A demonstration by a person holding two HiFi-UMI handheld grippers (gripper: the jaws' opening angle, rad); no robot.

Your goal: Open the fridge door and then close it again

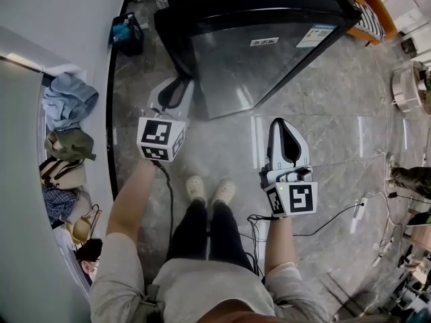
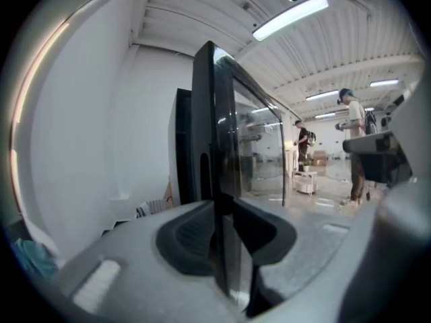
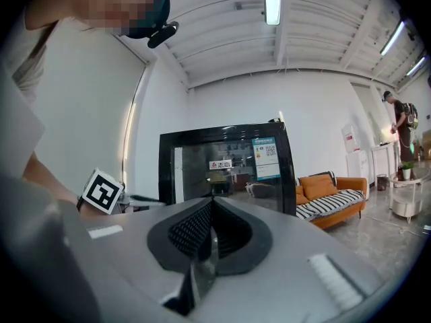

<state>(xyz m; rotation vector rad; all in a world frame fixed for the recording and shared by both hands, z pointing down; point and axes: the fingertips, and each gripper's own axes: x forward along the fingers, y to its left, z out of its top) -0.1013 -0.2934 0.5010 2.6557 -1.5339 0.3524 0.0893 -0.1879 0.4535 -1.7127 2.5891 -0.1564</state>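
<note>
1. Your left gripper (image 1: pixel 174 96) has its jaws closed on the left edge of the fridge door (image 1: pixel 269 66), straight ahead of you across the polished stone floor (image 1: pixel 337 153).
2. Your right gripper (image 1: pixel 286 136) hangs well apart from the fridge, jaws together on nothing.
3. The door is a flat, reflective glass pane in a black frame. It is likely heavy, stiff, slick and breakable.
4. Grip the frame's edge rather than bare glass. The door probably swings on hinges at its far side, so ease it shut, since a slam could crack the pane.
</note>
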